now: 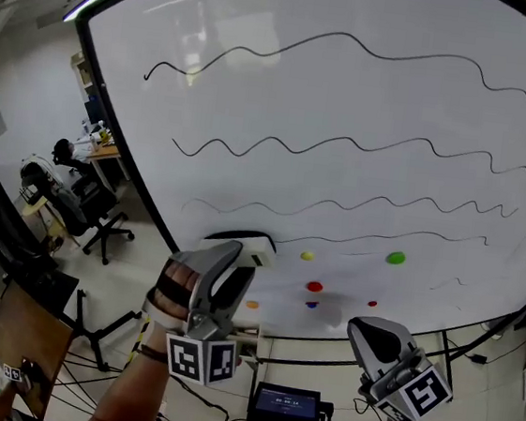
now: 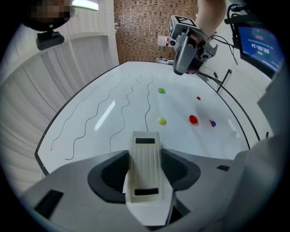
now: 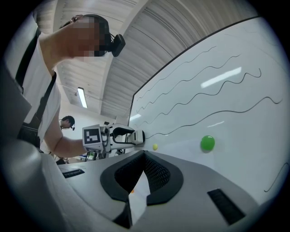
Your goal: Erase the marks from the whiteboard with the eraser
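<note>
My left fingers [image 2: 113,170] are clenched on the white, ribbed plastic eraser [image 2: 146,154]. Its end lies against the glossy whiteboard [image 1: 371,94], by the left tip of the lowest thin wavy black line [image 1: 383,235]. Rightward sit a round yellow magnet [image 1: 307,255], a red magnet [image 1: 315,286] and a green magnet [image 1: 395,259]. My right fingers [image 3: 158,174] are pressed together, empty, apart from the board.

My head camera faces the board [image 1: 354,74] over left tool [image 1: 244,250] and right tool [image 1: 374,333], tool cameras close, all sharing it.
</note>
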Demonstrator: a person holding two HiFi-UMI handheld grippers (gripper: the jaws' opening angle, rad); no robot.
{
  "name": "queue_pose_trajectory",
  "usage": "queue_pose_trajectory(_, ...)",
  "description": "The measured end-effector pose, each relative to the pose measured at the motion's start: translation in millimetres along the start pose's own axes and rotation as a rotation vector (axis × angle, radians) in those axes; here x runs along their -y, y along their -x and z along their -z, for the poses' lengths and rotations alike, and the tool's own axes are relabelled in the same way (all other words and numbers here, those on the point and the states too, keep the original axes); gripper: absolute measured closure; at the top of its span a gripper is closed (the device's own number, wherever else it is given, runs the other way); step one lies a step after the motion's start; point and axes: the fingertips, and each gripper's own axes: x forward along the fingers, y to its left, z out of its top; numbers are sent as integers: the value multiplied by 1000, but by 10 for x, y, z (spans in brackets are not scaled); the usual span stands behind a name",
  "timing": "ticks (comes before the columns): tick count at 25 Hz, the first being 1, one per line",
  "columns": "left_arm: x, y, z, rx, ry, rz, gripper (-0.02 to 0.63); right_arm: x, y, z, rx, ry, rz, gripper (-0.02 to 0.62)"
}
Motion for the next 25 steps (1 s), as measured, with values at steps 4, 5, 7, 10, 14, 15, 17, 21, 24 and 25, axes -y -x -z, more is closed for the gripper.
queue_pose_trajectory(4, -84, 120, 307, -60, 41, -20, 356, 24, 58, -40, -9, 2, 17, 589)
queue_pose_trajectory(5, -109, 142, 381, -78, 54, -29, 356, 47, 88, -43, -11, 3, 24, 589)
queue_pose_trajectory(7, -117, 166, 515, -122, 76, -47, 356, 128, 175, -31, -14, 1, 40, 589)
queue_pose_trajectory(10, -73, 207, 730, -183, 111, -64, 356, 218, 253, -7, -16, -1, 50, 589)
queue_pose_trajectory(14, 9, 221, 736, -178, 113, -68, 357, 227, 252, 19, -20, -4, 40, 589)
queue_pose_trajectory(15, 22, 199, 666, -163, 110, -67, 357, 223, 248, 22, -20, -6, 38, 589)
queue_pose_trajectory(17, 24, 132, 465, -125, 108, -68, 357, 213, 243, 26, -21, -7, 34, 589)
queue_pose_trajectory(21, -17, -15, 62, -56, 117, -84, 357, 213, 281, 49, -31, 2, 33, 589)
queue_pose_trajectory(24, -52, -72, -121, -22, 123, -95, 357, 249, 323, 59, -33, 0, 44, 589)
queue_pose_trajectory(25, -56, -86, -173, -10, 118, -95, 357, 262, 329, 56, -33, -1, 47, 589)
